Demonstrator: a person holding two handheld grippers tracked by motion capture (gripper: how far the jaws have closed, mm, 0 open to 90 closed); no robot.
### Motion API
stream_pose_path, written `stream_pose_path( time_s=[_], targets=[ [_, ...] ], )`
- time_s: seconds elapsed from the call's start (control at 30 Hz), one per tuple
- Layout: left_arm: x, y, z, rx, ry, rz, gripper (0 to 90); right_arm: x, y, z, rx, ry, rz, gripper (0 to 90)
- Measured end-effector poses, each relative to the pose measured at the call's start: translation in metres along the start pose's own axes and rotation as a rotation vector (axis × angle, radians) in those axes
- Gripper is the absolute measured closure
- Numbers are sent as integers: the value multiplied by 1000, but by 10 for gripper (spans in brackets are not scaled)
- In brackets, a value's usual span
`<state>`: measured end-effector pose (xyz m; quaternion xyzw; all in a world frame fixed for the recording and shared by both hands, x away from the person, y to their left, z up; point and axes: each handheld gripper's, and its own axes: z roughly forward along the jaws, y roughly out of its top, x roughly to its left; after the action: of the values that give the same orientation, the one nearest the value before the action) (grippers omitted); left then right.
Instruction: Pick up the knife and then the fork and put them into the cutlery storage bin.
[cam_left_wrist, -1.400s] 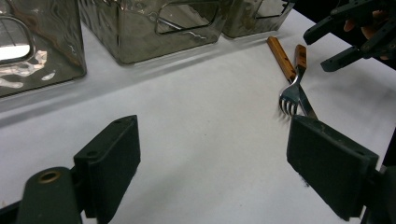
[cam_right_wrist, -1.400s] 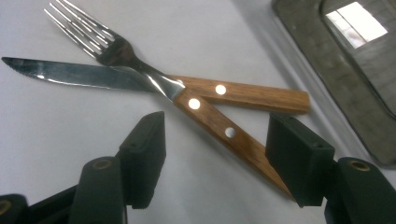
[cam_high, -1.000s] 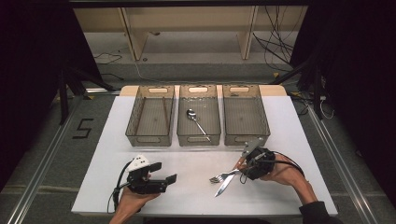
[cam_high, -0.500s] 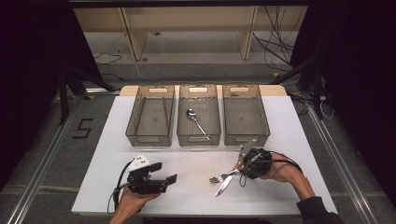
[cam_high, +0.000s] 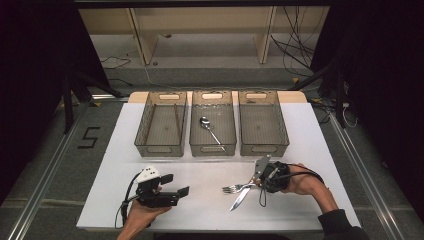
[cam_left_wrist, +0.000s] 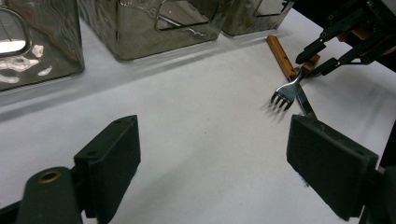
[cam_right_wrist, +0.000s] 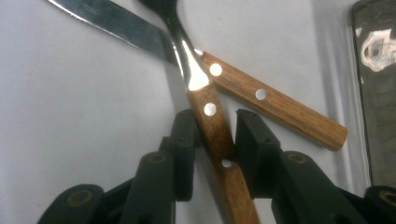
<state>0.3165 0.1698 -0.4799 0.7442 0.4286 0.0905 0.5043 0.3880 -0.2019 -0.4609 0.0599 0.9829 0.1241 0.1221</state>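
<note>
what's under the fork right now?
The fork lies across the knife, crossing where blade meets wooden handle. That strip of knife is covered. The right gripper, whose jaws have just been closing, straddles the fork's handle; contact with the pads is unclear.

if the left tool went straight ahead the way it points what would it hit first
Probably the fork, whose tines lie ahead and slightly right of the open left tool. Only bare white table lies between; depth is hard to judge.

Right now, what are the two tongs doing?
Left tongs: open, holding nothing.
Right tongs: just been closing, now clamped on the fork by its wooden handle.
</note>
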Motion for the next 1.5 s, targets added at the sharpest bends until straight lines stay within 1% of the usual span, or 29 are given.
stream_pose_path(
  time_s=[0.1, 0.13, 0.2, 0.3, 0.33, 0.43, 0.6, 0.73, 0.93, 1.07, 1.1, 1.13, 1.17, 1.2, 1.27, 1.37, 1.47, 1.5],
  targets=[
    [0, 0, 0, 4, -1, 6, 172, 3, 2, -1, 15, -15, -40, 744],
    [0, 0, 0, 4, -2, 5, 172, 3, 3, -1, 14, -10, -53, 759],
    [0, 0, 0, 6, -2, 3, 173, 5, 3, -1, 15, -5, -63, 769],
    [1, 0, 0, 6, -2, 3, 173, 5, 3, -2, 17, 3, -69, 771],
    [0, 0, 0, 2, -2, -1, 173, 5, 3, -2, 12, 3, -73, 771],
    [0, 0, 0, 3, -1, -2, 174, 5, 2, -5, -6, -5, -63, 772],
    [0, 0, 0, 2, 2, 1, 173, 2, 0, -14, -60, -23, -26, 772],
    [1, 0, -1, 5, 9, 8, 173, 0, -1, -21, -91, -56, 13, 772],
    [0, -1, -2, -2, 18, 23, 173, -2, 4, -36, -147, -82, 74, 772],
    [0, -1, -3, -7, 19, 23, 173, -6, 7, -44, -181, -95, 121, 772],
    [1, -1, -4, -7, 18, 23, 173, -7, 8, -46, -188, -110, 131, 772],
    [1, -1, -4, -10, 18, 26, 173, -9, 9, -47, -201, -105, 144, 772],
    [1, -1, -4, -18, 18, 23, 173, -10, 10, -49, -208, -110, 156, 773],
    [1, -1, -5, -19, 18, 30, 173, -11, 10, -50, -220, -113, 169, 772],
    [1, -1, -6, -22, 19, 29, 173, -14, 12, -53, -242, -113, 195, 773],
    [1, -2, -6, -26, 27, 36, 173, -19, 15, -56, -252, -125, 239, 773],
    [1, -2, -6, -26, 33, 37, 173, -26, 17, -60, -269, -144, 296, 773],
    [1, -2, -7, -26, 34, 38, 173, -29, 17, -62, -268, -143, 318, 773]
  ],
)
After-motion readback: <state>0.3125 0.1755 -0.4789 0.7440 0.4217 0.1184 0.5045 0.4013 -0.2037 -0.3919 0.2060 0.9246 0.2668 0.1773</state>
